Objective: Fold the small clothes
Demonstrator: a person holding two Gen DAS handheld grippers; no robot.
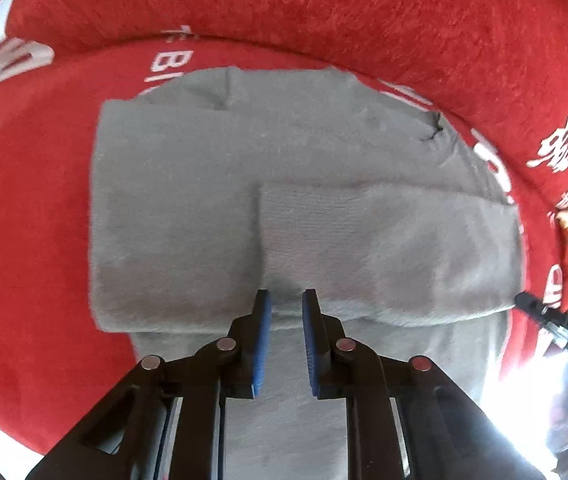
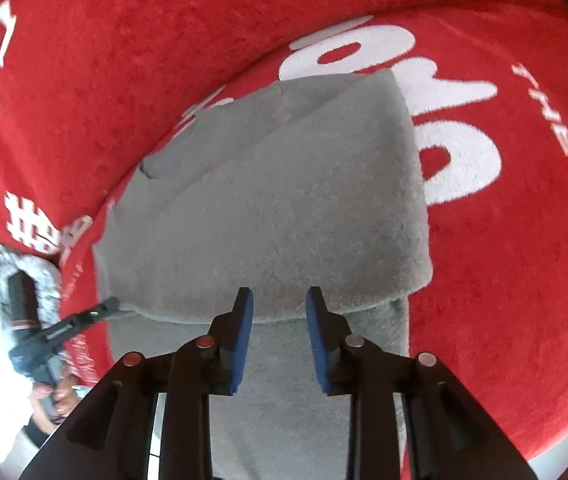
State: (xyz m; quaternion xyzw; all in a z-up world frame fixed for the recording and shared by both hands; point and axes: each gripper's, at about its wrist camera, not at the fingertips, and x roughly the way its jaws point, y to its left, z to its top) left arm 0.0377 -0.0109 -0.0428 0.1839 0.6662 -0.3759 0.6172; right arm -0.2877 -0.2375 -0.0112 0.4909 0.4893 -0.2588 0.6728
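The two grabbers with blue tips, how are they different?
The left gripper has its blue pads closer together; the right gripper has them spread wider. The left one points at a ribbed cuff; the right one faces smooth cloth. Both are open above the folded grey garment.

Both wrist views close above, looking down (sharing grey garment (image 1: 284, 200))

Plain grey garment (image 1: 212, 200), red cloth (image 1: 324, 4) with white lettering, black grippers' blue-padded jaws
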